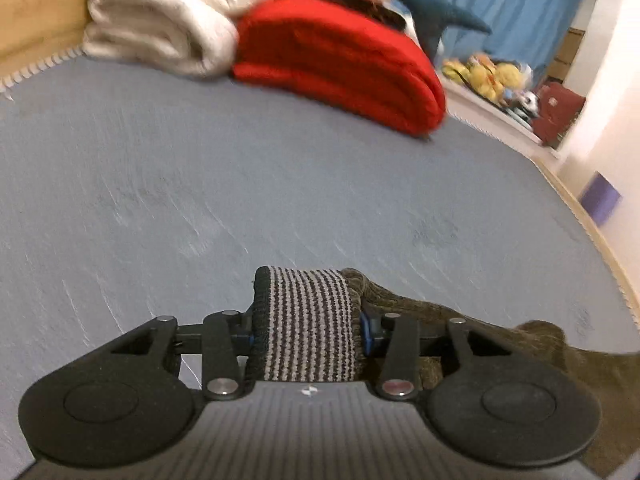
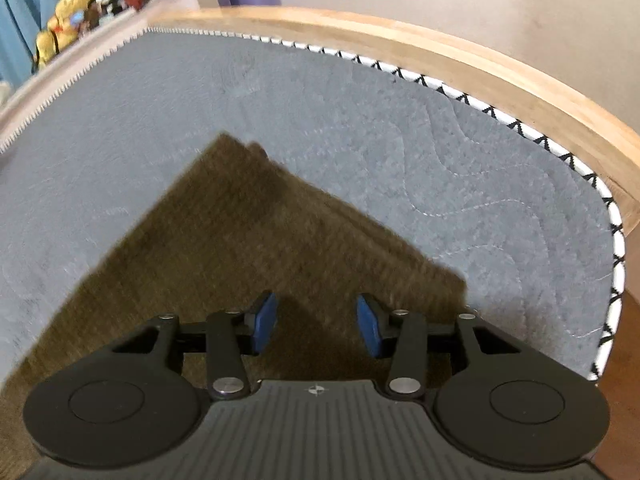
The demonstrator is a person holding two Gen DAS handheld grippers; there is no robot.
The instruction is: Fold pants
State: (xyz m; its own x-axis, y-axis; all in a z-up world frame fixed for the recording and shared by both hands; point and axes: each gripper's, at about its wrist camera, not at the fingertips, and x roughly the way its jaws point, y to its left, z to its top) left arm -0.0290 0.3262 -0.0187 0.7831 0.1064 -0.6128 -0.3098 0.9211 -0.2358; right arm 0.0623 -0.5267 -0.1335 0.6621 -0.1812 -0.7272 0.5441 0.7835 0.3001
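Bed (image 2: 360,128) comes first, a grey quilted mattress with a zigzag-stitched edge inside a pale wooden frame, and it carries everything in view. Across its near part lie the pants (image 2: 248,248), olive-brown and ribbed like corduroy, spread flat in the right wrist view with two stacked layers showing at the far corner, so they look at least partly folded. At the far side of the bed sit a folded white blanket (image 1: 160,20) and a red blanket (image 1: 340,64), well apart from the pants. No container is in view

Pants like these should handle as soft, limp and fairly light: they will drape and sag from any single hold, and the ribbed cloth should grip well against the pads. The thick elastic waistband (image 1: 308,324), striped black and white, is the firmest place to take hold; a leg edge or hem is the other sensible one

Left gripper (image 1: 308,328) is closed on that waistband, which bunches up between its jaws, the brown cloth trailing off to the right over the mattress. Right gripper (image 2: 316,324) hangs just above the flat pants with its blue pads (image 2: 266,320) parted about halfway and nothing between them
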